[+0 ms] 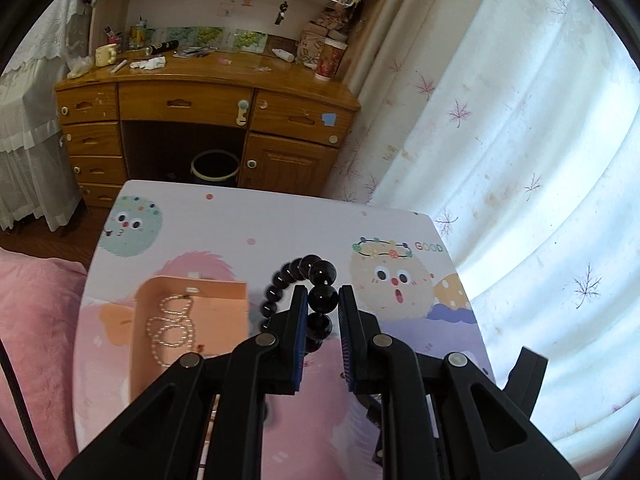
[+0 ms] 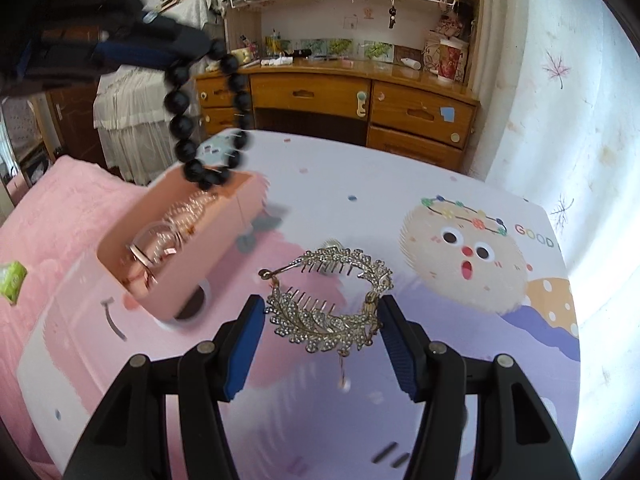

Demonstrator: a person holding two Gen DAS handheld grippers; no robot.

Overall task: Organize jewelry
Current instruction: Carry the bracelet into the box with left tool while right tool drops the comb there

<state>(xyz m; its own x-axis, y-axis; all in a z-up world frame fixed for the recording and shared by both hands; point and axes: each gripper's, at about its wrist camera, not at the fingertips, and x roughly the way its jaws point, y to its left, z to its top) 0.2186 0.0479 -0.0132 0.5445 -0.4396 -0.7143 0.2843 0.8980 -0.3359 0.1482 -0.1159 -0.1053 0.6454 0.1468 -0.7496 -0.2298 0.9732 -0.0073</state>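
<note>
So the left claw (image 1: 323,294) is pinching one bead of the black bead bracelet (image 1: 298,276); in the left wrist view the loop's lower part hides behind the claw. In the right wrist view it dangles at upper left over the pink box (image 2: 176,240), blurry, and the claw holding it is mostly cut off. The right claw (image 2: 322,312) is clamped on the rhinestone hair comb (image 2: 332,300) at center frame, above the tabletop (image 2: 440,184). Inside the box there's a pearl necklace (image 1: 170,326); other pieces there are hard to make out.
</note>
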